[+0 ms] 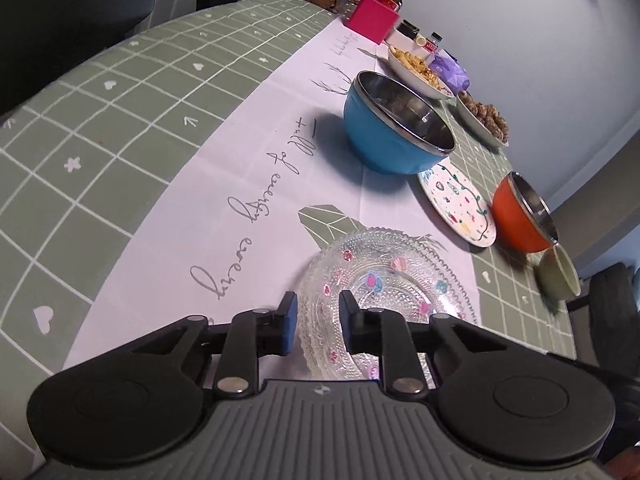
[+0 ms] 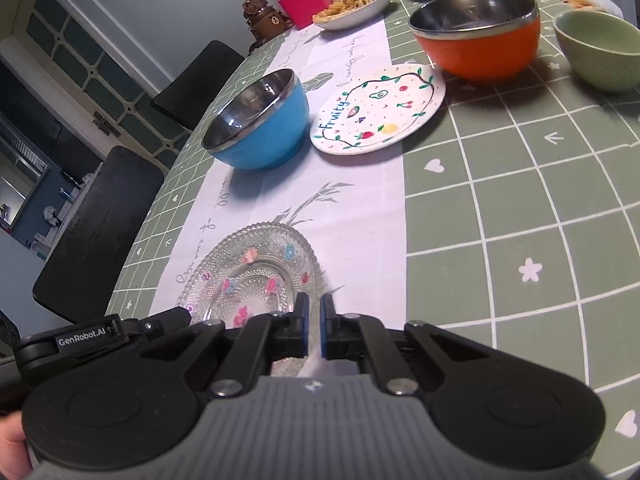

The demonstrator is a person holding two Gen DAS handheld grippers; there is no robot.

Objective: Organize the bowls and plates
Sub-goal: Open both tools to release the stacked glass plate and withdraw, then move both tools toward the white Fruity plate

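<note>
Glass plate (image 1: 384, 300): round, beaded, floral; steel-lined blue bowl (image 1: 396, 124) behind.

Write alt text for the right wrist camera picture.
The right tool is shut on the near rim of a clear glass dish on a green checked table. Beyond stand a blue bowl, a fruit-patterned plate and an orange bowl.

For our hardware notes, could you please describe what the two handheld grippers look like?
Both match: a grey ribbed body, black linkage arms on round black hubs with silver rivets, and black fingers with blue pads, as on the left gripper and right gripper. The left gripper's side reads "GenRobot.AI".
</note>
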